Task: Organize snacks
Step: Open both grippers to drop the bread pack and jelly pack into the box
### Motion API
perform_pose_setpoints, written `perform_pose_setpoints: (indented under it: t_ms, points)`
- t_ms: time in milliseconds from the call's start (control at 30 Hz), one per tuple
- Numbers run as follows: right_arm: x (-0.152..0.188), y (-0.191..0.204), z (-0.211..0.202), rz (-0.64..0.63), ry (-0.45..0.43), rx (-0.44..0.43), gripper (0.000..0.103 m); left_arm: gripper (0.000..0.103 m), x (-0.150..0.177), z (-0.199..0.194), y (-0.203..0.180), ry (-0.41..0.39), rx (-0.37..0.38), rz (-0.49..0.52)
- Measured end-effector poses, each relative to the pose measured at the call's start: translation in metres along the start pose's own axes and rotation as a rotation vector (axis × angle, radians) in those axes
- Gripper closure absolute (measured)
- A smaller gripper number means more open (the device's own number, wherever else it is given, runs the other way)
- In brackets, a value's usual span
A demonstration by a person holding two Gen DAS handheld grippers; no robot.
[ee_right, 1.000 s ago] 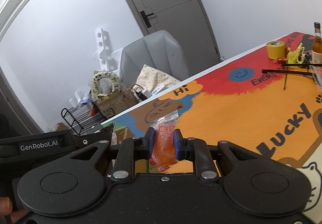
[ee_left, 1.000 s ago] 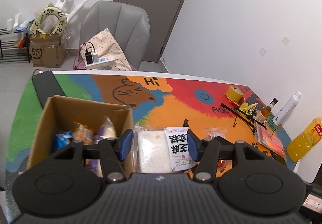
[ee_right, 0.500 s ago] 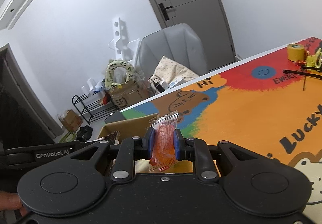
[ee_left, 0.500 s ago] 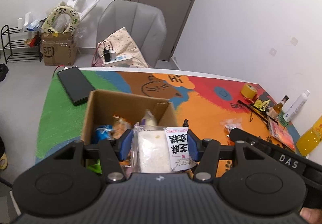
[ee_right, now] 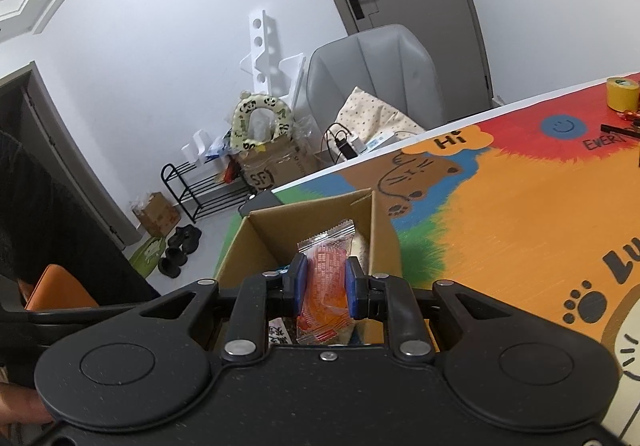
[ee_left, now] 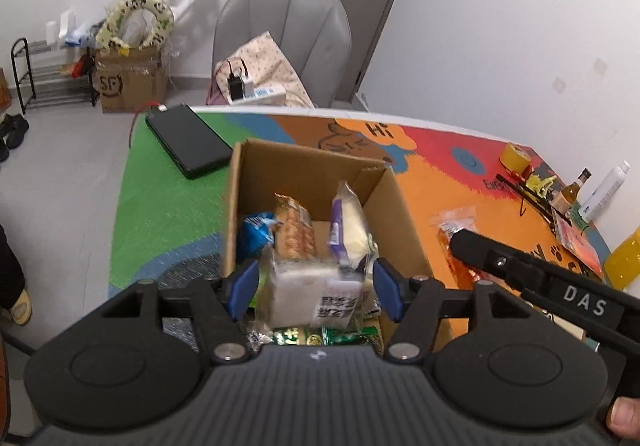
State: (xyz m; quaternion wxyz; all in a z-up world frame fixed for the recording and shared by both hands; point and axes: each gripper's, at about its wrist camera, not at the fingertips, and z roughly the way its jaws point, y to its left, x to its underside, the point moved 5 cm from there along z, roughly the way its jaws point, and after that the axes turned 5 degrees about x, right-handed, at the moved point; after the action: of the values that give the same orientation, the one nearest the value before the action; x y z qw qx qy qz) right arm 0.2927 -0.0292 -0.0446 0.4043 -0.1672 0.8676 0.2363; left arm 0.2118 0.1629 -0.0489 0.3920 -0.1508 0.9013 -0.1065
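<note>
Bright, even indoor light, soft shadows, fisheye-bent edges; nearest packets look slightly motion-blurred.

Grey chair (ee_left: 282,33) behind the table; black tablet (ee_left: 188,143) on green mat; yellow tape roll (ee_left: 516,157).

white rice-cake packet (ee_left: 310,292) drops blurred into the open cardboard box (ee_left: 404,221); orange snack packet (ee_right: 326,282) upright above it.

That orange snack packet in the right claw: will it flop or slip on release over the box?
Orange snack packet looks thin and crinkly, so probably light and floppy. Its glossy wrap may slip. Right claw pinches it mid-body above the box; it should drop in.
</note>
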Motion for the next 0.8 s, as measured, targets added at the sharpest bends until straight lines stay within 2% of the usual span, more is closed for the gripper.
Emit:
perform_pose_setpoints:
  t_ms: [333,367,500,667,800]
  points:
    - [0.007,0.012,0.004,-0.019,0.037,-0.011,0.083,0.032,0.0,-0.018,0.008,-0.027,-0.032,0.01]
    - [0.008,0.012,0.004,-0.021,0.046,-0.014,0.08,0.032,0.001,-0.018,0.008,-0.027,-0.033,0.011]
    - [0.011,0.011,0.002,-0.043,0.048,0.003,0.055,0.026,0.002,-0.02,0.008,-0.029,-0.035,0.018]
    - [0.014,0.004,-0.002,-0.044,0.047,0.049,0.054,0.02,0.004,-0.023,0.008,-0.038,-0.036,0.034]
    - [0.015,-0.005,-0.009,-0.044,0.033,0.08,0.048,0.014,0.004,-0.024,0.007,-0.048,-0.038,0.039]
